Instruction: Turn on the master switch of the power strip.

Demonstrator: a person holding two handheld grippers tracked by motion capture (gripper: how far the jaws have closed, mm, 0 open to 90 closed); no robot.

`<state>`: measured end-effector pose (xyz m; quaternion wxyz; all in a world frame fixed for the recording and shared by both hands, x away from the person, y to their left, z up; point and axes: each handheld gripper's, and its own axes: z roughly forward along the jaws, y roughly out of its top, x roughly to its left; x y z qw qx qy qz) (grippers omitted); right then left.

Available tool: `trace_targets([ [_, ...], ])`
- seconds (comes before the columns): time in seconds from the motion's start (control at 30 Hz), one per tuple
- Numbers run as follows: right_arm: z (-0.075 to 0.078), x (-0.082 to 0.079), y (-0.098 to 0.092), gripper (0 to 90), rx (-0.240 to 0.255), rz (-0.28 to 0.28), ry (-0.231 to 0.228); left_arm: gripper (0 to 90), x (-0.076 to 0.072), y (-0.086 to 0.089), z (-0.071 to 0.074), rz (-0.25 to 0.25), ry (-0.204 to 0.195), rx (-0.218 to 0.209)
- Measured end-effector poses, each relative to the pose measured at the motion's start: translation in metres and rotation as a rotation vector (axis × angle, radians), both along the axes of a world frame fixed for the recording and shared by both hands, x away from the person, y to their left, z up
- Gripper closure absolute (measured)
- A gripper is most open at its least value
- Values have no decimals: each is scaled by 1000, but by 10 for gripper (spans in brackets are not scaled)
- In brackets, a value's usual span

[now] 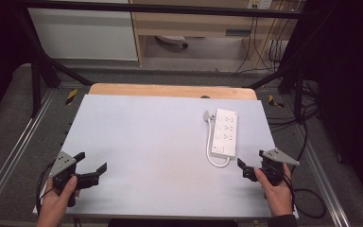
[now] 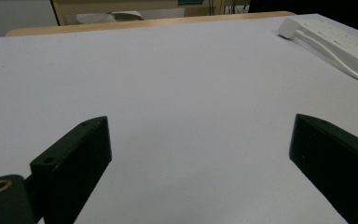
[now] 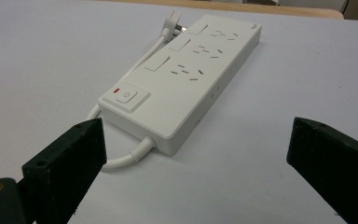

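Our left gripper (image 1: 90, 165) sat wide open over bare table (image 1: 146, 142); the power strip (image 1: 225, 132) lay far right, just ahead of our equally wide, empty right gripper (image 1: 244, 168). We judged its looped cable (image 1: 213, 158) might snag a jaw

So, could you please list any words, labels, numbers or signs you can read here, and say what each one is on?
No words or numbers can be read.
Power symbol, a circle with a short bar: on the switch of the white power strip.
Small marking at the far end of the power strip: too small to read.
Blue label on the wooden furniture behind the table: too blurred to read.
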<state>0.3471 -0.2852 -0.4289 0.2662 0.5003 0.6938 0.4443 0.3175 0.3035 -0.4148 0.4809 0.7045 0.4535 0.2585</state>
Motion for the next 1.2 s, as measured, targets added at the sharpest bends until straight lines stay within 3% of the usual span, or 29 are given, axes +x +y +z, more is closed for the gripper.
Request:
trace_targets([
  [0.73,11,-1,4,48,45,1,-51,57,0,0,0,-3,-5,-1],
  [1.0,22,-2,4,185,57,-3,-111,57,0,-1,1,-5,-8,1],
  [1.2,28,1,7,317,53,11,-124,57,0,-1,0,-6,-7,-1],
])
